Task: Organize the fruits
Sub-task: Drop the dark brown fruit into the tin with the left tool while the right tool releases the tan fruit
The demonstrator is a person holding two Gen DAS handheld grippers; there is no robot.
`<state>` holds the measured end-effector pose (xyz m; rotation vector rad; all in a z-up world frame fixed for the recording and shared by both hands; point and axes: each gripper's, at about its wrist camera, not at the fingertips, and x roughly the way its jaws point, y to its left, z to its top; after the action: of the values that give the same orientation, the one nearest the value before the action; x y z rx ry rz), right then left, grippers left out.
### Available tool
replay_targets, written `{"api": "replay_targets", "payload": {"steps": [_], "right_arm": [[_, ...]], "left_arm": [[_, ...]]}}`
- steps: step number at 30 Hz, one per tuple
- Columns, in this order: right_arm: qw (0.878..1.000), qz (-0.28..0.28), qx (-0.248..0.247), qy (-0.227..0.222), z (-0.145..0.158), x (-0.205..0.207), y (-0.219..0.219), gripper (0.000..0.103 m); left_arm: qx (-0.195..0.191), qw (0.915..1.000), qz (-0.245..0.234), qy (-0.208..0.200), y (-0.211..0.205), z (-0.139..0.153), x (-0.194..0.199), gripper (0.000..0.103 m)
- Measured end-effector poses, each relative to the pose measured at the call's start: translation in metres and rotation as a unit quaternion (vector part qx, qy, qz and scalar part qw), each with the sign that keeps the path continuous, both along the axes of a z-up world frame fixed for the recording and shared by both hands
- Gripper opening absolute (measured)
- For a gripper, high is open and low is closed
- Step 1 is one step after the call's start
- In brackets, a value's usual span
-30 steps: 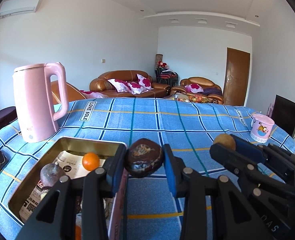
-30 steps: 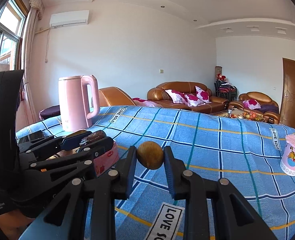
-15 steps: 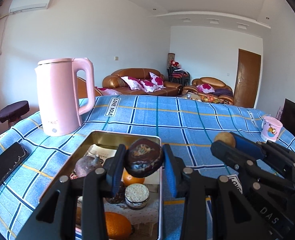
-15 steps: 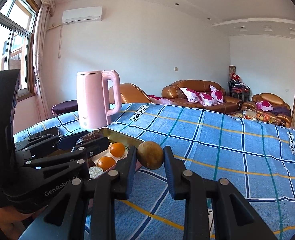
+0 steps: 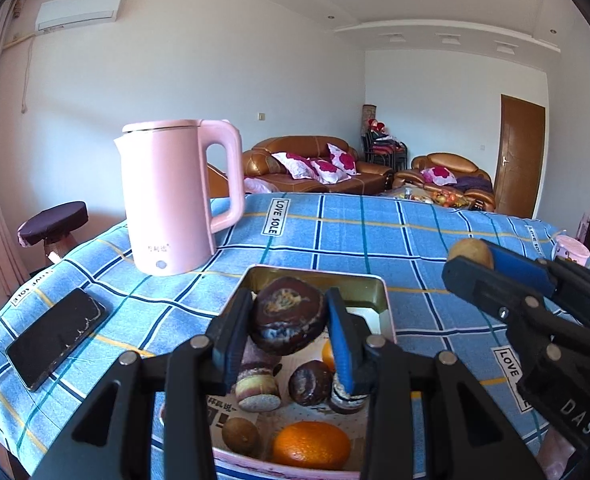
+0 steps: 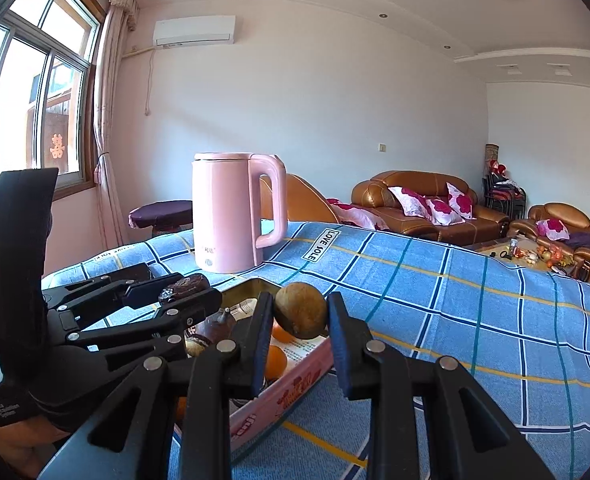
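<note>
My left gripper (image 5: 290, 330) is shut on a dark purple-brown round fruit (image 5: 287, 312) and hangs over a pink-walled metal tin (image 5: 379, 294). In the tin lie an orange (image 5: 311, 444), a kiwi (image 5: 241, 436) and several dark fruits on printed paper. My right gripper (image 6: 299, 322) is shut on a yellow-brown round fruit (image 6: 301, 310), just past the tin's right wall (image 6: 295, 384). In the left wrist view that right gripper (image 5: 471, 268) shows at the right with its fruit (image 5: 469, 252). In the right wrist view, the left gripper (image 6: 183, 290) reaches in from the left.
A pink kettle (image 5: 175, 200) stands behind the tin to the left. A black phone (image 5: 57, 336) lies near the table's left edge. A pink cup (image 5: 571, 250) is at the far right edge. The blue checked cloth (image 5: 355, 236) covers the table; a stool (image 5: 53, 224) stands beyond it.
Both grippers have moved left across the table, each keeping its fruit. The tin has come under the left gripper, and the kettle now stands nearer the middle of both views.
</note>
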<state>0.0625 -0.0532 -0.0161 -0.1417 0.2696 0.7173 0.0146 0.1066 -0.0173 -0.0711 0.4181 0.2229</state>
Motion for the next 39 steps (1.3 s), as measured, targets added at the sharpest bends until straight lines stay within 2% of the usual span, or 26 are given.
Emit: {"api": "replay_targets", "payload": {"steps": [12, 39], "right_arm": [[1.000, 0.017, -0.013, -0.002, 0.006, 0.000, 0.027, 0.029], [0.998, 0.024, -0.035, 0.036, -0.011, 0.015, 0.052, 0.029]], "left_arm": [[0.005, 0.9998, 0.018, 0.011, 0.019, -0.004, -0.002, 0.039], [0.007, 0.9986, 0.029, 0.044, 0.038, -0.018, 0.004, 0.039]]}}
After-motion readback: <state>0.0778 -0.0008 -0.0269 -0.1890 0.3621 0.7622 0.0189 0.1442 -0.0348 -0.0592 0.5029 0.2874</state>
